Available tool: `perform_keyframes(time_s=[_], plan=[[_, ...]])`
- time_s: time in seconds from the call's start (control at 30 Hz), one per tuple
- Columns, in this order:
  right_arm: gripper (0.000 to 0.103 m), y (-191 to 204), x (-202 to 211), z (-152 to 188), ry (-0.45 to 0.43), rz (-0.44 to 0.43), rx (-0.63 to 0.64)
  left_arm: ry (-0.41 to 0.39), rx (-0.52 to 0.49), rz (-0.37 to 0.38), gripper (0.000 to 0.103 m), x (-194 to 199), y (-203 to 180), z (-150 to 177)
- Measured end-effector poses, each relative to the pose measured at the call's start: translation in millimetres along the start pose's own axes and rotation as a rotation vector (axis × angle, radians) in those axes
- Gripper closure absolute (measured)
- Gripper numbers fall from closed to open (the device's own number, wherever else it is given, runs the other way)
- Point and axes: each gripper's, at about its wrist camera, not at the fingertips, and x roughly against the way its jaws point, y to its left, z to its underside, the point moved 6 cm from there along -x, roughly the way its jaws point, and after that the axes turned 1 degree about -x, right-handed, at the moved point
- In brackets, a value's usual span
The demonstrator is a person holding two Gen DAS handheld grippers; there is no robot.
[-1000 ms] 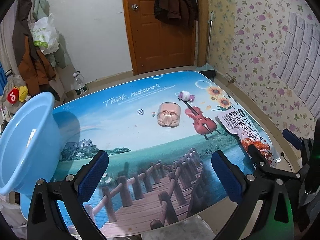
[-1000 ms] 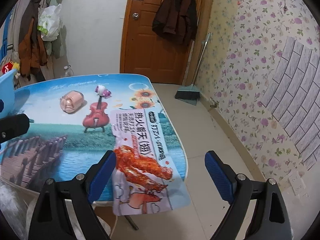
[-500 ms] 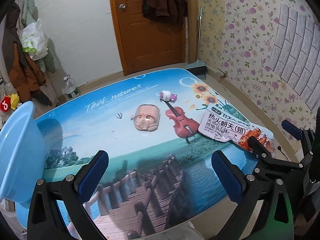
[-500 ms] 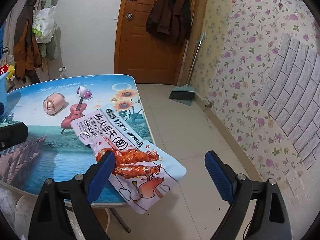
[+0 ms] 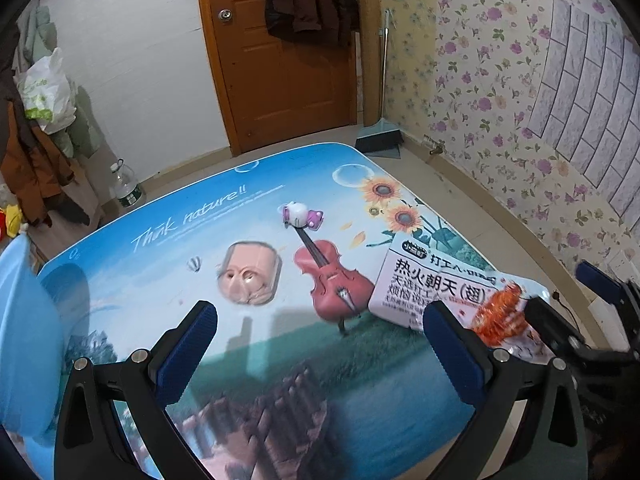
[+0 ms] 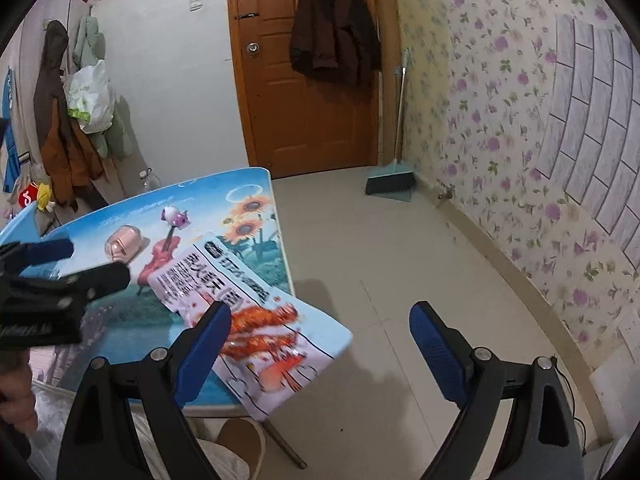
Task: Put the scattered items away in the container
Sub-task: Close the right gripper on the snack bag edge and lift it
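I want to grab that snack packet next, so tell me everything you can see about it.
The snack packet is a flat, glossy plastic pouch, white with black Chinese print and a picture of orange-red fried food. It lies face up at the table corner, its lower end overhanging the edge. Nothing grips it; the open right gripper hovers near.

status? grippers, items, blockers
Both grippers, left and right, open, empty. Snack bag, pink toy, small figure loose on table; basin far left. Nothing in the way.

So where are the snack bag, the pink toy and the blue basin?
snack bag (image 6: 256, 320): right wrist view, printed front.
pink toy (image 5: 249, 277): left wrist view, its middle.
blue basin (image 5: 24, 344): left wrist view, outer wall.
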Motion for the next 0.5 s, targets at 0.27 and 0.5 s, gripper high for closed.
perform_keyframes(time_s=[0.27,0.5], plan=[[0.012,-11,3,8,0.034,-0.102,-0.131,0.027,0.004,-0.011,0.000,-19,-1,-4],[0.011,-10,-14,15,0.104,-0.206,-0.253,0.063,-0.026,-0.013,0.000,-27,-9,6]])
